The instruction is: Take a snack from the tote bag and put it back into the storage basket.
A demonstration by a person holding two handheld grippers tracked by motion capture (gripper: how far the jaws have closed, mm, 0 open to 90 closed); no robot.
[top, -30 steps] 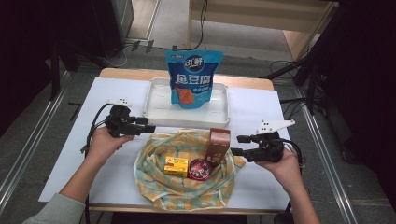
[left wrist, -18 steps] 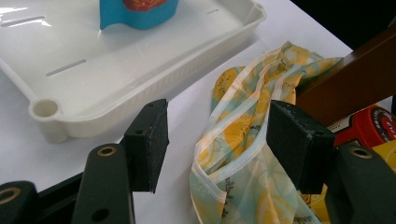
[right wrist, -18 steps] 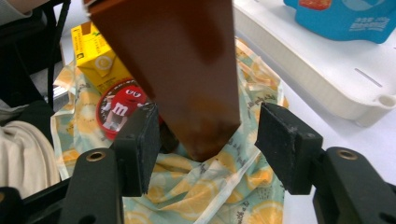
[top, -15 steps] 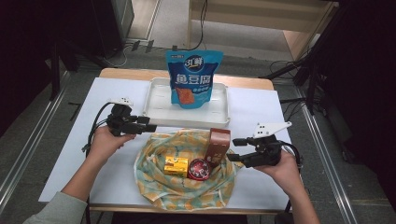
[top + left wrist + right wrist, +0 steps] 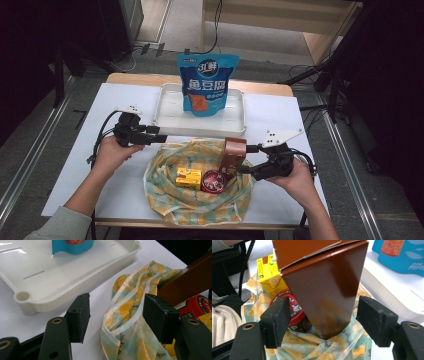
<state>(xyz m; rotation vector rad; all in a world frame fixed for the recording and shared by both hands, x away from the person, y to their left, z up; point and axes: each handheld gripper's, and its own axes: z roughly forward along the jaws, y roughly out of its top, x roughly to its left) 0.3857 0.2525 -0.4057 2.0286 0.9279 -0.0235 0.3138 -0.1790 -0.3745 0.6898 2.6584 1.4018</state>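
Note:
A yellow-and-teal patterned cloth (image 5: 195,202) lies bunched on the white table and holds three things. A tall brown box (image 5: 234,152) stands at its right, with a small yellow carton (image 5: 188,177) and a round red tin (image 5: 214,181) beside it. My right gripper (image 5: 245,161) is open at the box's right side. In the right gripper view the brown box (image 5: 324,290) sits between the open jaws (image 5: 325,321), untouched. My left gripper (image 5: 155,136) is open at the cloth's upper left. A fold of the cloth (image 5: 125,322) lies between its pads (image 5: 80,315).
A white tray (image 5: 200,131) sits behind the cloth, with a blue snack bag (image 5: 207,87) standing upright in it. The tray's corner (image 5: 22,297) is close to my left gripper. Cables trail from both grippers. The table's front edge runs just below the cloth.
My right gripper has moved left and slightly down, so its open jaws now straddle the brown box. The left gripper has hardly moved.

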